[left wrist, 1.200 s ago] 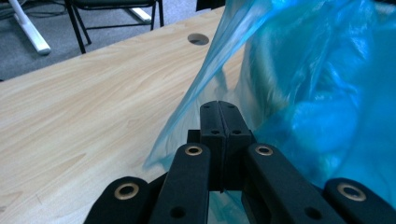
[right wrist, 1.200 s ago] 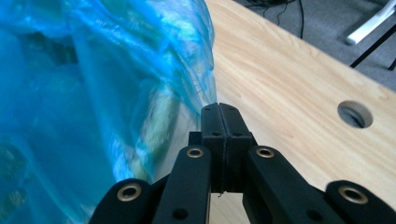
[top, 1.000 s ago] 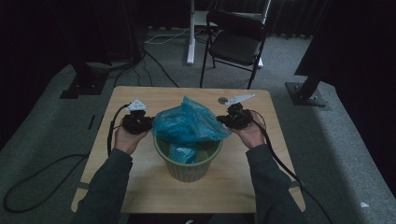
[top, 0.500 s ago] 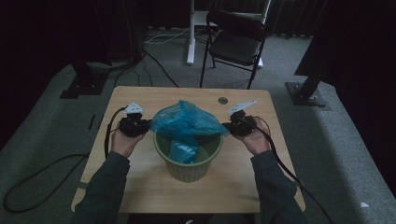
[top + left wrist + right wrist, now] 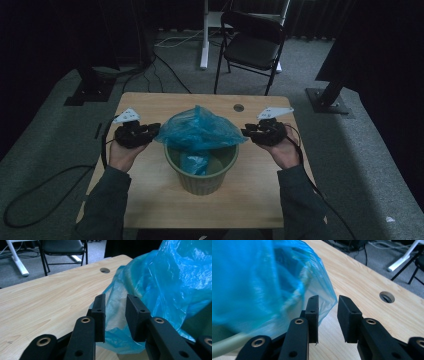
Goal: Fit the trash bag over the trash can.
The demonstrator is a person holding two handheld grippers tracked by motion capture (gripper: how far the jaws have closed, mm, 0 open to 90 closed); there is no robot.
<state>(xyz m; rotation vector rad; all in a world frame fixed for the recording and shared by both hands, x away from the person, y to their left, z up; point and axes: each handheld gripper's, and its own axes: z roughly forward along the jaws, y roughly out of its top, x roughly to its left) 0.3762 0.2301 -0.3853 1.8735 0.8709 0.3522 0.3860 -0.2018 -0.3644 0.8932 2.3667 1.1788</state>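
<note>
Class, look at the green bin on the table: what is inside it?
A blue plastic bag hangs into the green bin and billows above its rim. The bag and wall hide the bin's bottom.

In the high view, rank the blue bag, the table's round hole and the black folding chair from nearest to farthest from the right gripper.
From the right gripper:
1. Blue bag: its corner lies just beside the open jaws, over the green bin.
2. Round hole: farther up the table.
3. Black folding chair: on the floor beyond the table.

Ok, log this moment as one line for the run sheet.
left gripper: just opened, blue bag edge between jaws, unpinched | right gripper: just opened, off bag corner | bag draped over green bin
</note>
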